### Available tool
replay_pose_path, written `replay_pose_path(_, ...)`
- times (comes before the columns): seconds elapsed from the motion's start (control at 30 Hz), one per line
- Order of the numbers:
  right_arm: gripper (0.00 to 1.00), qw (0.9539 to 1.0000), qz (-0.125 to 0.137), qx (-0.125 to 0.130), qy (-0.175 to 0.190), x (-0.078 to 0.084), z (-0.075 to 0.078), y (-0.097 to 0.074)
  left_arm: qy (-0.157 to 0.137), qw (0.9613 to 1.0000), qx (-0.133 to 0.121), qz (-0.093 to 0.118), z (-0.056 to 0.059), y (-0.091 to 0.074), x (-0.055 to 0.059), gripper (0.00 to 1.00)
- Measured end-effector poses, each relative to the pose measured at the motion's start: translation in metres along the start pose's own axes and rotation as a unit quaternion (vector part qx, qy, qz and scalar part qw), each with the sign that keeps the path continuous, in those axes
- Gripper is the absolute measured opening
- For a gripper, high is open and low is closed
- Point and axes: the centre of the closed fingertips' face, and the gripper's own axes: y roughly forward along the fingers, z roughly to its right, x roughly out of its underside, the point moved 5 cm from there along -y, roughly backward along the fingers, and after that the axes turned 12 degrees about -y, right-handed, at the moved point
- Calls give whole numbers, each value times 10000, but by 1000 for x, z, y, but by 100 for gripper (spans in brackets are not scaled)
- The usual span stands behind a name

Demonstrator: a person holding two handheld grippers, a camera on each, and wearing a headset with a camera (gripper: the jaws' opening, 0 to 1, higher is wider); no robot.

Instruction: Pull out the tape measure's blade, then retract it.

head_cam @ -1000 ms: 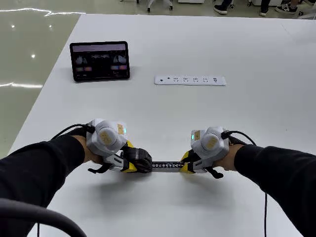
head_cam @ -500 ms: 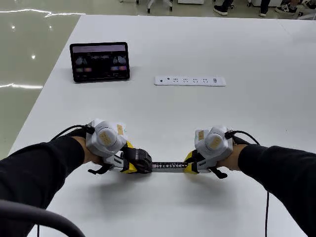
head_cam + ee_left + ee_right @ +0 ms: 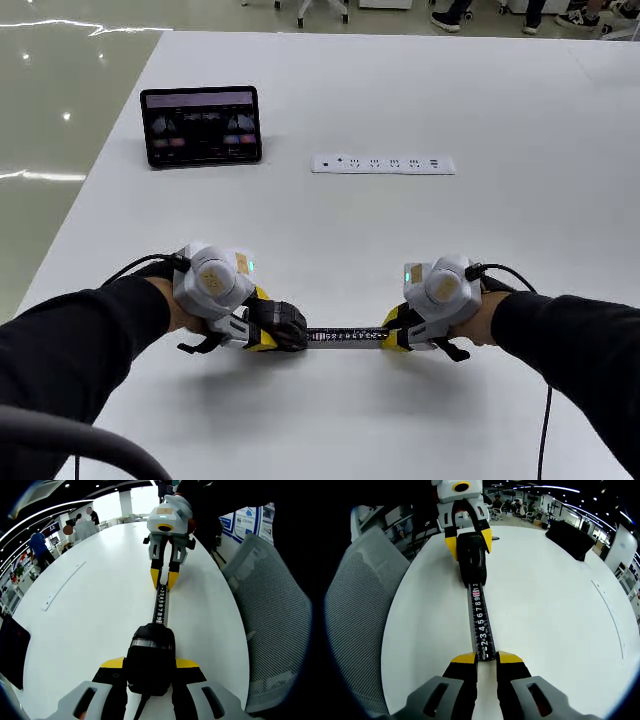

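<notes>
Presently we are clamping the fingers of the left gripper on the tape measure, which is resting on the table, while the right gripper is pinching the blade by its end. The blade is running straight from left fingers to right, so any pull is going along that line. Its tip is hiding between the right fingers.

Lit bright, even, from overhead strips. Glares in streaks off floor. Throws faint shadows on table. Bends hard at gripper-view edges.
</notes>
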Motion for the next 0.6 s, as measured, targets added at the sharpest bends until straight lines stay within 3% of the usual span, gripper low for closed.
replay_pose_path(0.6, 9, 9999, -56, 43, 107, 14, -1, -10, -28, 10000, -16, 24, 1, 0, 0, 30)
